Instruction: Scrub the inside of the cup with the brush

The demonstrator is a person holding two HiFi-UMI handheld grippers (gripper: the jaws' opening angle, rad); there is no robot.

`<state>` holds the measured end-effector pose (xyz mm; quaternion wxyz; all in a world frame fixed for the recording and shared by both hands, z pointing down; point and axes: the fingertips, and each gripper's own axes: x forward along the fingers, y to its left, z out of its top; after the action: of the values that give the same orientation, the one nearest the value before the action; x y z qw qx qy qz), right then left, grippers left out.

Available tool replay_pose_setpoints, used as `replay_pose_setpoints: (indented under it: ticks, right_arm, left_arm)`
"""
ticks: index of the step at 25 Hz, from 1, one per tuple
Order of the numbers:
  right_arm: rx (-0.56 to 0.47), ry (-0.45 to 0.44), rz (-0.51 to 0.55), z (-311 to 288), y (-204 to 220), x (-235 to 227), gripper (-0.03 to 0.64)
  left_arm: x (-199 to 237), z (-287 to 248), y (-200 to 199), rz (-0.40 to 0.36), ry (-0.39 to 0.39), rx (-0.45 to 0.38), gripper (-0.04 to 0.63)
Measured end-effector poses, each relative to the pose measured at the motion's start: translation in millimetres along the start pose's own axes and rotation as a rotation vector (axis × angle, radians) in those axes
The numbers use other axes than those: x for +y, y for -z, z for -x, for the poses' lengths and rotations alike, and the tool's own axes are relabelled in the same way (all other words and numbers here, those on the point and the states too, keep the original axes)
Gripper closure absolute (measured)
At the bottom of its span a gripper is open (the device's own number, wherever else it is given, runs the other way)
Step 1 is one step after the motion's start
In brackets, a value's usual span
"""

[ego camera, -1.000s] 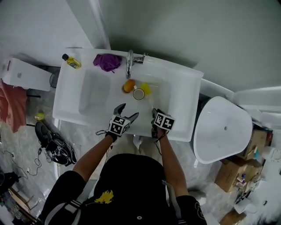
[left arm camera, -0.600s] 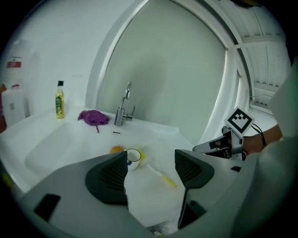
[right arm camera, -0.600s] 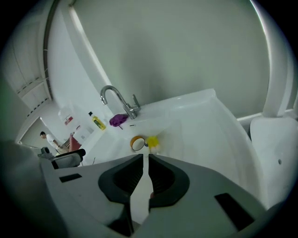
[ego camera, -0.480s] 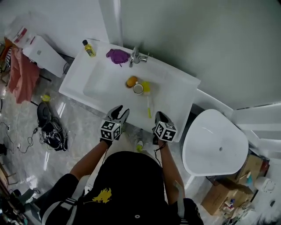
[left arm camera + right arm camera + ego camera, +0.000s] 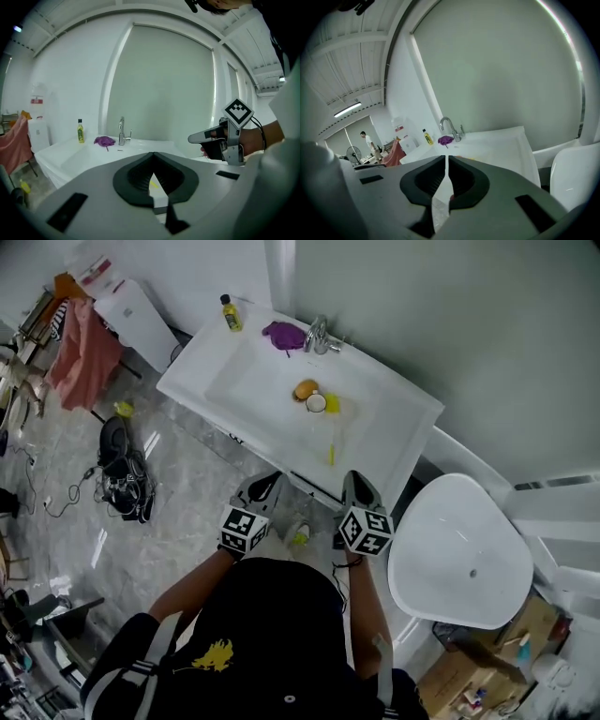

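Observation:
The small cup (image 5: 316, 402) stands in the white sink (image 5: 244, 381), between an orange object (image 5: 305, 389) and a yellow sponge (image 5: 332, 403). The yellow-handled brush (image 5: 331, 448) lies on the sink's near part, free of both grippers. My left gripper (image 5: 267, 484) is held off the sink's front edge; its jaws have just closed with nothing between them (image 5: 152, 154). My right gripper (image 5: 355, 482) hangs beside it, also just closed and empty (image 5: 446, 159). It also shows from the side in the left gripper view (image 5: 206, 137).
A faucet (image 5: 319, 334), purple cloth (image 5: 283, 333) and yellow bottle (image 5: 229, 312) line the sink's back rim. A white oval fixture (image 5: 459, 535) stands to the right. Cables, shoes and bags (image 5: 122, 474) lie on the floor at left. A person (image 5: 368, 140) stands far off.
Both grippers pulled back from over the sink's front to beyond its edge, toward the body and upward. The left jaws went from wide open to shut; the right closed too.

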<state>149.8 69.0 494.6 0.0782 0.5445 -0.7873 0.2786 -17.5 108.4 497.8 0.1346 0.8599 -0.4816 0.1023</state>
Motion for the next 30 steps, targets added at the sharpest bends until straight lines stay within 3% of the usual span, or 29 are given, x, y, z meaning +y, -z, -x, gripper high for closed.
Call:
replay_pose_setpoints:
  ticks: [2, 5, 6, 9, 14, 19, 30]
  right_arm:
    - [-0.019, -0.024, -0.007, 12, -1, 15, 0.527]
    - [-0.038, -0.019, 0.022, 36, 2, 37, 0.510]
    - [-0.037, -0.005, 0.058, 47, 7, 46, 0.594]
    - [-0.017, 0.022, 0.150, 86, 36, 80, 0.594]
    - [-0.019, 0.051, 0.175, 150, 78, 139, 0.594]
    - [-0.043, 0.087, 0.211, 201, 104, 175, 0.594]
    - [-0.072, 0.088, 0.228, 249, 99, 182, 0.594]
  left_arm:
    - [-1, 16, -2, 0.009, 0.000, -0.015, 0.578]
    - [-6, 41, -3, 0.020, 0.007, -0.034, 0.578]
    - [-8, 51, -3, 0.019, 0.010, -0.041, 0.578]
    - [-15, 94, 1, 0.025, 0.020, -0.062, 0.578]
    - [-27, 167, 16, 0.057, 0.064, -0.080, 0.578]
    - [-47, 222, 42, 0.067, 0.090, -0.040, 0.578]
    - [-73, 268, 34, 0.040, 0.092, -0.038, 0.578]
